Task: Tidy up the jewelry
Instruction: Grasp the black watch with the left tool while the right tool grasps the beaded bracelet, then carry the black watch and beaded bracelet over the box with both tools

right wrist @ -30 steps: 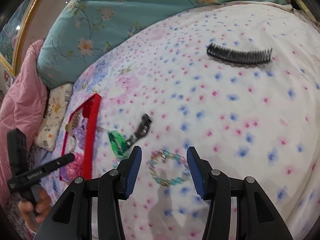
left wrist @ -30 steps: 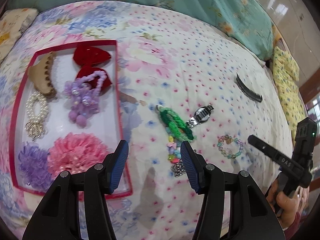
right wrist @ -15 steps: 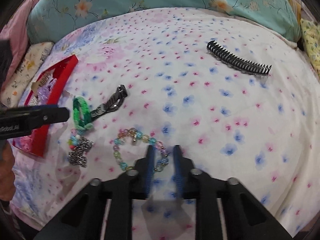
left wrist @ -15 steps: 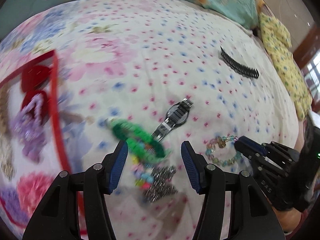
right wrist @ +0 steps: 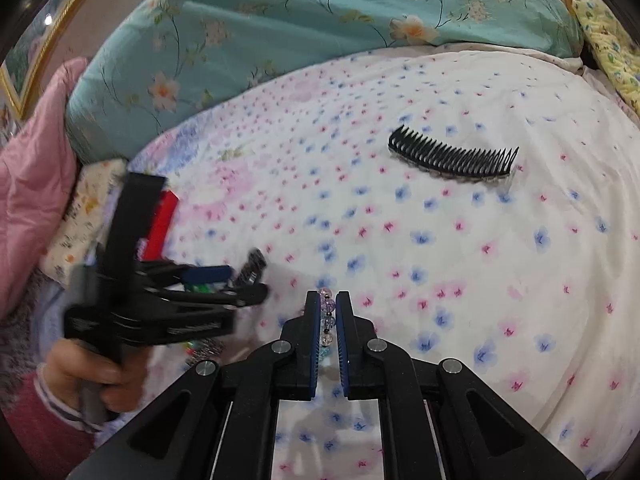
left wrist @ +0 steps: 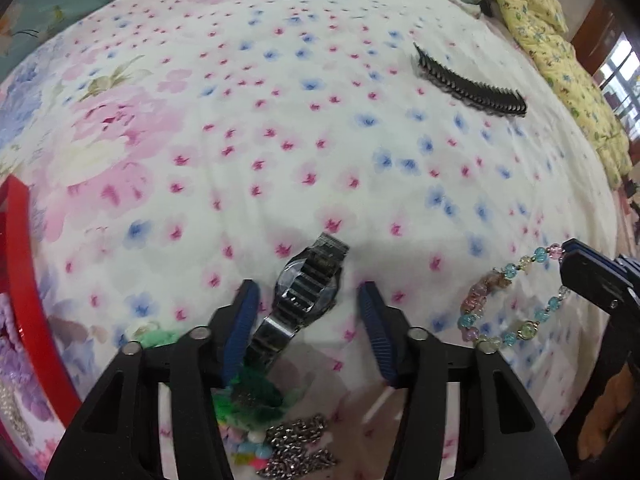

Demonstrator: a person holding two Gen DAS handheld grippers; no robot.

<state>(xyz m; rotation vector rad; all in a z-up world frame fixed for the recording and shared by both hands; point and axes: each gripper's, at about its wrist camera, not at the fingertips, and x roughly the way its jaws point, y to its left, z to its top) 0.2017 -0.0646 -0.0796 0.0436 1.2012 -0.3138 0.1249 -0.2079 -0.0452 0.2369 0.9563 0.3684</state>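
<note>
Right gripper [right wrist: 329, 322] pinched shut on beaded bracelet [left wrist: 508, 304]; loop hangs limp, lower beads near bedspread [left wrist: 320, 128]. Beads light, hard, slippery; string floppy, likely swings.

Left gripper [left wrist: 305, 320] part-open, jaws just closing, straddling metal watch [left wrist: 308, 300] on bedspread, pads not touching. Watch heavier, stiff case, jointed slick band; best pinched across case. Red tray [left wrist: 28, 280] at left.

A teal floral pillow [right wrist: 304, 20] lies behind the flowered bedspread [left wrist: 280, 140], pink quilt [right wrist: 32, 168] beside.
</note>
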